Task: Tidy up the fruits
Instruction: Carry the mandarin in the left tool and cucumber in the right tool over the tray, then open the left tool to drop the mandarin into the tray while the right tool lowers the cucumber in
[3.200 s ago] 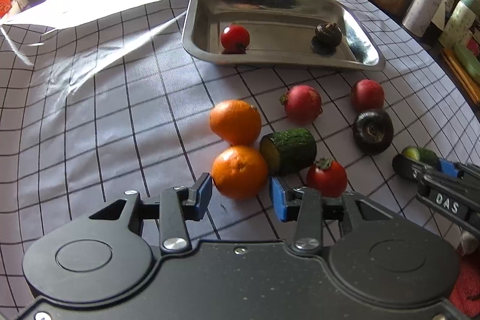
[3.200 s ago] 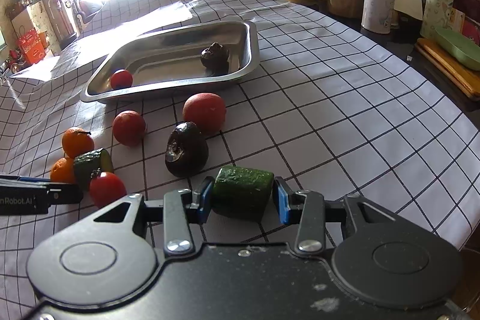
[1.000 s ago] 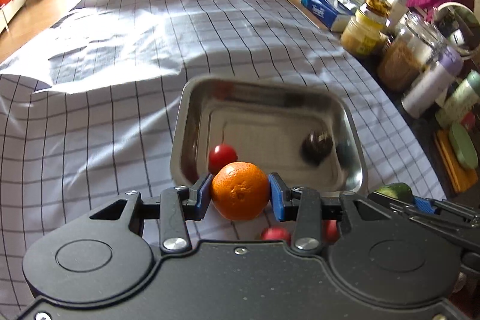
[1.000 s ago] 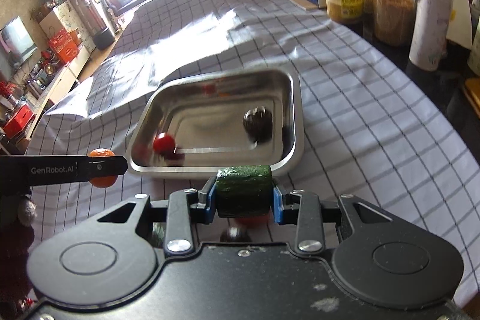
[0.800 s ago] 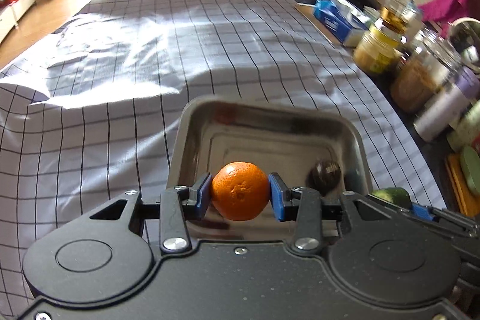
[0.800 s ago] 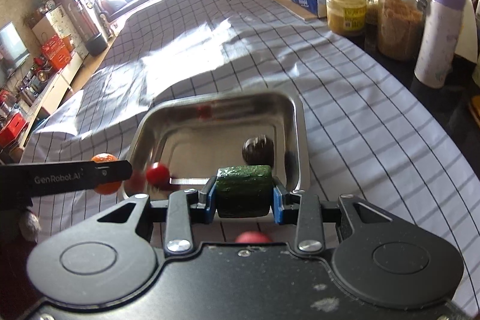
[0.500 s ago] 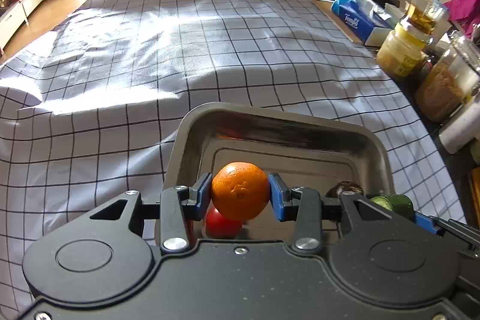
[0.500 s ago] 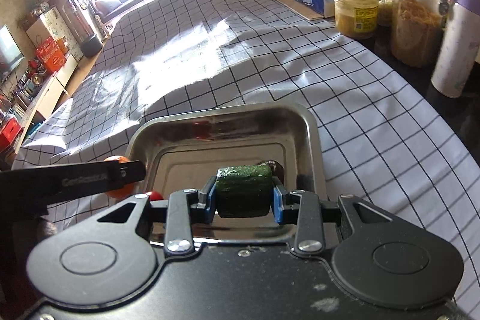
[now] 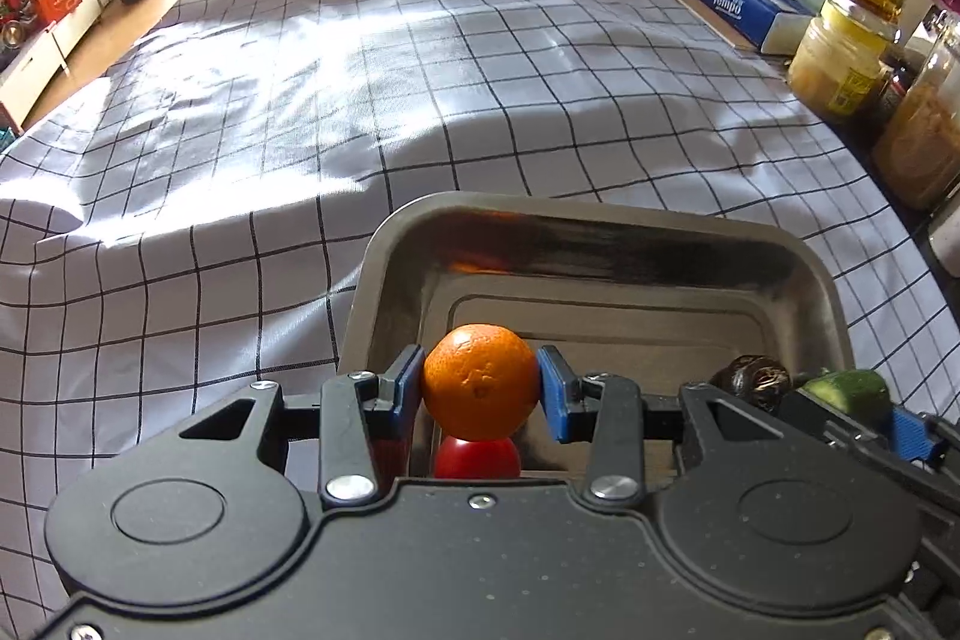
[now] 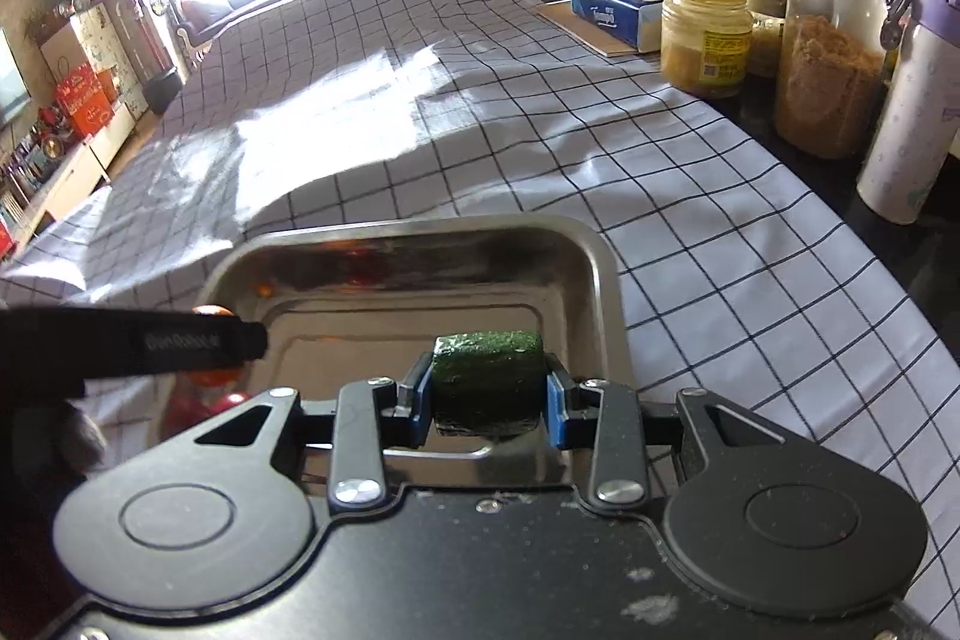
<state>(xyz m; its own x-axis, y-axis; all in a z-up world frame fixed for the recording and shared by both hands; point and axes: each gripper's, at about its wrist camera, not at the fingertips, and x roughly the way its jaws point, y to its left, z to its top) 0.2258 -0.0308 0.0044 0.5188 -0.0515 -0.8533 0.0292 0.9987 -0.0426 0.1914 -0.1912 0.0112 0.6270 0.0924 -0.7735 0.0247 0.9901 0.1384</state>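
My left gripper (image 9: 480, 391) is shut on an orange (image 9: 481, 381), held over the near left part of the steel tray (image 9: 600, 214). A red tomato (image 9: 477, 457) lies in the tray just below the orange. A dark wrinkled fruit (image 9: 750, 379) sits in the tray at the right. My right gripper (image 10: 487, 400) is shut on a green cucumber chunk (image 10: 486, 381), above the tray (image 10: 606, 274) near its right side. The left gripper's finger crosses the right wrist view at the left, with the orange (image 10: 210, 376) partly hidden behind it. The cucumber chunk (image 9: 849, 388) shows at the right edge of the left wrist view.
The tray rests on a checked tablecloth (image 9: 360, 70). Along the right table edge stand a blue tissue pack (image 10: 612, 13), a yellow-lidded jar (image 10: 705, 40), a tall glass jar (image 10: 834, 52) and a white-and-purple flask (image 10: 912, 112).
Both grippers moved forward and down with their fruit, from short of the tray to over it. The tray now fills the lower middle of both views.
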